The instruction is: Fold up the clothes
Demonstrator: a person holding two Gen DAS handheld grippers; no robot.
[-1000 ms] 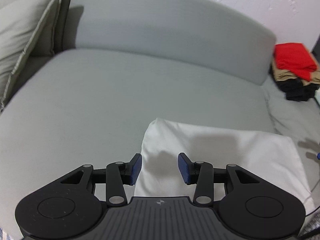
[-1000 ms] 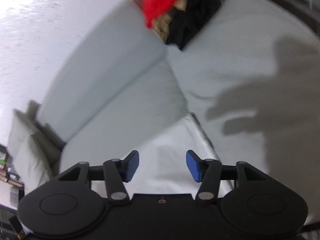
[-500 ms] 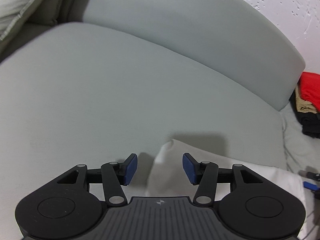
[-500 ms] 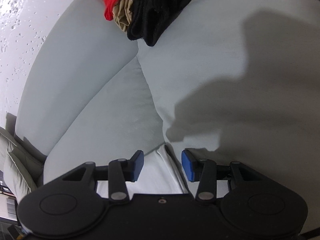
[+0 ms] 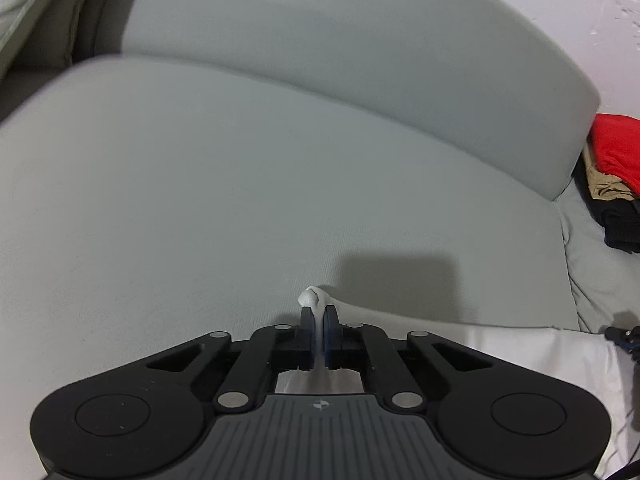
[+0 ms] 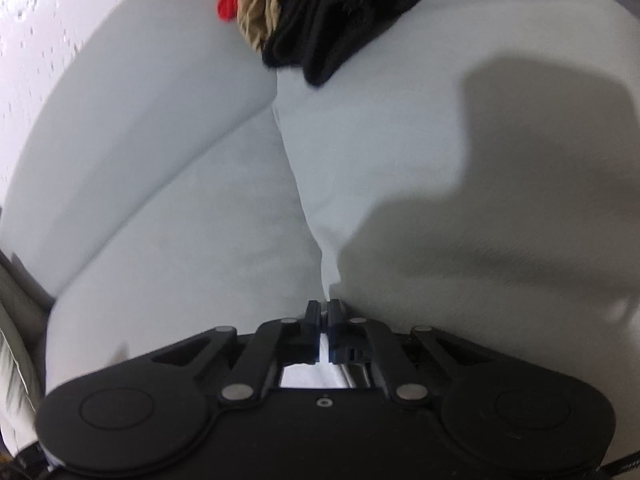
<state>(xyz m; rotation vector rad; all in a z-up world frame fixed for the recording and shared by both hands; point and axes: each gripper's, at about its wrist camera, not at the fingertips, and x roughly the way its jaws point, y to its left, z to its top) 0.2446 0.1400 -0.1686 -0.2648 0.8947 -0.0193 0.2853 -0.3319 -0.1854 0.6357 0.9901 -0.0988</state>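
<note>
Left gripper (image 5: 319, 314): I see its fingers clamped on one corner of the white cloth (image 5: 520, 354).
Right gripper (image 6: 324, 310): fingers just closed, pinching another edge.
Cloth: one, on the grey sofa (image 5: 200, 200).
Folded pile (image 6: 320, 12): one, three garments.

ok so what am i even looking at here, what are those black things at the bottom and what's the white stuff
Each black thing is a hand-held gripper: a two-finger clamp that a person carries, with a camera looking along its fingers. One picture comes from the left hand-held gripper, the other from the right hand-held gripper. Both look down at a grey sofa. The white stuff is a white cloth lying on the seat. Both clamps have just closed, and each pinches a corner of it, ready for folding. The red, tan and black heap at the far end is a pile of clothes.
</note>
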